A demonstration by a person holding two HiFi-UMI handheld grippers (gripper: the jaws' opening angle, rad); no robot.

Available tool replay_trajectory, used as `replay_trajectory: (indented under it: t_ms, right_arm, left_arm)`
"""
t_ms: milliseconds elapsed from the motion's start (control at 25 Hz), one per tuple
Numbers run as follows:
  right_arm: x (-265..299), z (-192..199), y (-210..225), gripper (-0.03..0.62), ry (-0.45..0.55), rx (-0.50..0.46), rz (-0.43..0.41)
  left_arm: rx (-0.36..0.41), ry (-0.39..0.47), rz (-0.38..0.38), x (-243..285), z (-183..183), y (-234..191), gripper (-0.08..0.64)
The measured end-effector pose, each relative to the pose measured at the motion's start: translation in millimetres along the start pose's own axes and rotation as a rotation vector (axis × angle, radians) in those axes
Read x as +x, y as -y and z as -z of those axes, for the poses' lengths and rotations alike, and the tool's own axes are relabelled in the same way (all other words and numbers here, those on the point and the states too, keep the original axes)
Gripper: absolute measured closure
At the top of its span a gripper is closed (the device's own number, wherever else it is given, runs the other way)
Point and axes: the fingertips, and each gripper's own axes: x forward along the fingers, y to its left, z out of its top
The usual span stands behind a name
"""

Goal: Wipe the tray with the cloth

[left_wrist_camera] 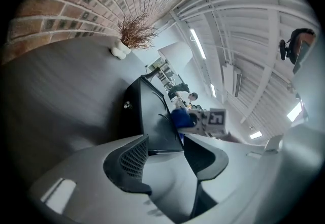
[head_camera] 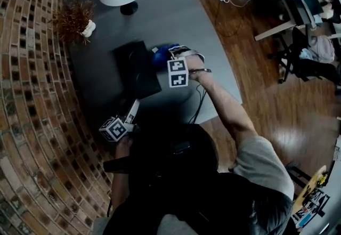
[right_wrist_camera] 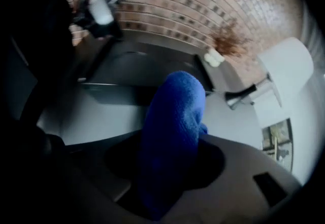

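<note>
You're clamping right gripper (head_camera: pixel 168 54) on blue cloth (right_wrist_camera: pixel 172 126) beside tray (head_camera: pixel 136 71); left gripper (left_wrist_camera: pixel 163 159) is gripping tray rim nearest you.

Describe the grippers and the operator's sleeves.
Grey moulded bodies on left gripper and right gripper, each with a white cube of black square markers. Dark gridded pads line the left jaws. Black cable trails from the right one. Short grey sleeve.

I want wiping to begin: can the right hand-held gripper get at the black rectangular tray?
Probably yes: right hand-held gripper, clamping the fluffy blue cloth, hovers at the tray's edge; nothing lies between.
</note>
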Motion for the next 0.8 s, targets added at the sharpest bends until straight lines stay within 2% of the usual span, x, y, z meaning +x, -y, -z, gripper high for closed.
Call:
replay_trajectory:
  t_ms: [120, 200, 280, 320, 440, 600, 800]
  right_arm:
    - [35.0, -12.4, 94.3, 0.388, 0.008, 0.125, 0.127]
    - [57.8, -27.1, 117.6, 0.388, 0.007, 0.087, 0.125]
    - [76.0, -34.6, 110.4, 0.388, -0.014, -0.007, 0.082]
    - [79.3, -34.8, 102.9, 0.388, -0.025, -0.033, 0.073]
    - [65.3, -29.0, 72.2, 0.387, -0.029, -0.027, 0.063]
    - [30.3, -26.7, -25.5, 0.387, -0.024, -0.135, -0.027]
    - [-9.8, -28.1, -128.9, 0.387, -0.049, -0.098, -0.098]
  left_arm:
    - [-0.023, 0.014, 0.014, -1.7, 2.8, 7.1, 0.350]
    - [-0.031, 0.021, 0.017, -0.3, 3.3, 12.9, 0.350]
    - [-0.026, 0.017, 0.013, 1.8, 3.2, 13.8, 0.350]
    - [-0.019, 0.013, 0.009, 2.1, 3.9, 12.4, 0.350]
    - [-0.002, 0.015, 0.001, 2.6, 2.6, 8.7, 0.350]
    - [0.007, 0.023, -0.008, 0.8, 1.7, 4.4, 0.350]
    - [0.002, 0.046, -0.011, 0.2, 1.5, 4.4, 0.350]
